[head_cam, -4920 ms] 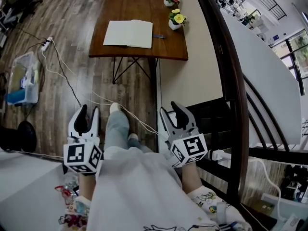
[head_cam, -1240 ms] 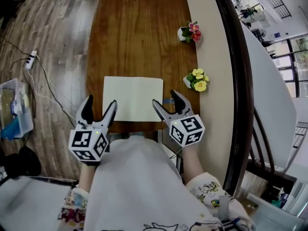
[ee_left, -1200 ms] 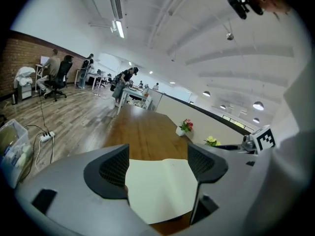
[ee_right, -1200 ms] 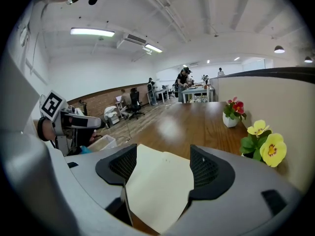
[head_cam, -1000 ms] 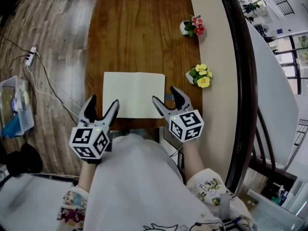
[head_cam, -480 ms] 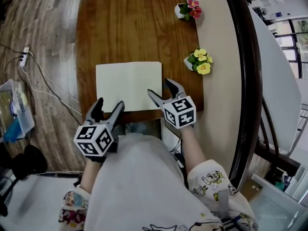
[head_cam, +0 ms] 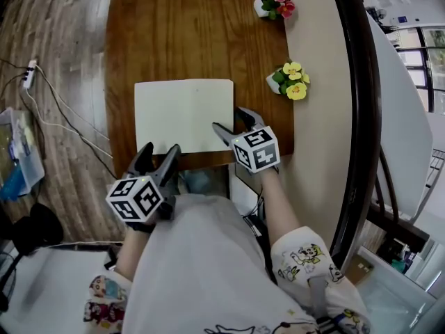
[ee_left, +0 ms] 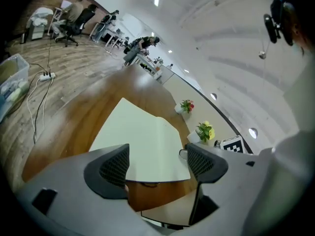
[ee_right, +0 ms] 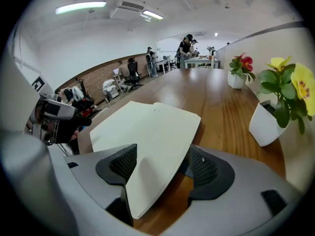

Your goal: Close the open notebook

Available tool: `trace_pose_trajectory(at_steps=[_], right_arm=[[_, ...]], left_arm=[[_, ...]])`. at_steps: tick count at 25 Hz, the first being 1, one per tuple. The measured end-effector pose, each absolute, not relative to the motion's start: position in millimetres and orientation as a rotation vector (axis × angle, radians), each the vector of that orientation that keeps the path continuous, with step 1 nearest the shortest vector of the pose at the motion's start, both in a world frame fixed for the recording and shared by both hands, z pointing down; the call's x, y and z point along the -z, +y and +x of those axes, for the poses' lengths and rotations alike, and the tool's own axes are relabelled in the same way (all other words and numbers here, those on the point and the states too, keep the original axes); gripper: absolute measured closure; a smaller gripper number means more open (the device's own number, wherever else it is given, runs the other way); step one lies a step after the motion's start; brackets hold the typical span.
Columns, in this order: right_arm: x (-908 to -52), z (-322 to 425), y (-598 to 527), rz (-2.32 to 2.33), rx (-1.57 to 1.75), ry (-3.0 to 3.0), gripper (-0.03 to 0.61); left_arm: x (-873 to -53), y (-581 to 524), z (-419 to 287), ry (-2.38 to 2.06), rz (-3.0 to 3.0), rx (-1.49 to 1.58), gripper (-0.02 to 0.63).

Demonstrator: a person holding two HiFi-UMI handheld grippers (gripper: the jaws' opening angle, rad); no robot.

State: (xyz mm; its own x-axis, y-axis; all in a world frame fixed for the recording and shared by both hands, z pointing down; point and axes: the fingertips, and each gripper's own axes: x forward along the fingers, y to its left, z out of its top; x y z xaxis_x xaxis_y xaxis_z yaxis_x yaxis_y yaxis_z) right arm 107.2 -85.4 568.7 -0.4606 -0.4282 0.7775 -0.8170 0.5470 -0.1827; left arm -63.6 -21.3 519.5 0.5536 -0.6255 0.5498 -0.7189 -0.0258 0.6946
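One long brown wooden table [head_cam: 181, 33] carries the open cream-paged notebook [head_cam: 184, 115], flat at its near edge. The right gripper [head_cam: 231, 120], jaws apart, straddles the notebook's near right corner; the left gripper [head_cam: 161, 152], jaws spread and empty, hovers near left.

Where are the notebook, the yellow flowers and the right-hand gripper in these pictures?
notebook [head_cam: 182, 113]: head view, middle of the open pages.
yellow flowers [head_cam: 296, 90]: head view, on a bloom.
right gripper [head_cam: 231, 120]: head view, midway between its fingertips.

Wood floor [head_cam: 62, 61], wooden table [head_cam: 188, 33], curved railing [head_cam: 358, 117]
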Motion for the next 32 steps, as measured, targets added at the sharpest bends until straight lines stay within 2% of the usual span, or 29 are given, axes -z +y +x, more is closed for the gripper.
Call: trace_pose_trajectory(at_steps=[13,32], right_arm=[[-588.1,112.3,-82.7,0.912,-0.793,-2.003,0.279],[-588.0,113.5,-82.7,0.908,-0.801,-1.985,0.279]], left_arm=[[-525.2,1.4,-48.7,-1.082,1.650,-0.012,0.270],[-544.1,17.5,-40.3,-0.991,1.298,0.432,0.270]])
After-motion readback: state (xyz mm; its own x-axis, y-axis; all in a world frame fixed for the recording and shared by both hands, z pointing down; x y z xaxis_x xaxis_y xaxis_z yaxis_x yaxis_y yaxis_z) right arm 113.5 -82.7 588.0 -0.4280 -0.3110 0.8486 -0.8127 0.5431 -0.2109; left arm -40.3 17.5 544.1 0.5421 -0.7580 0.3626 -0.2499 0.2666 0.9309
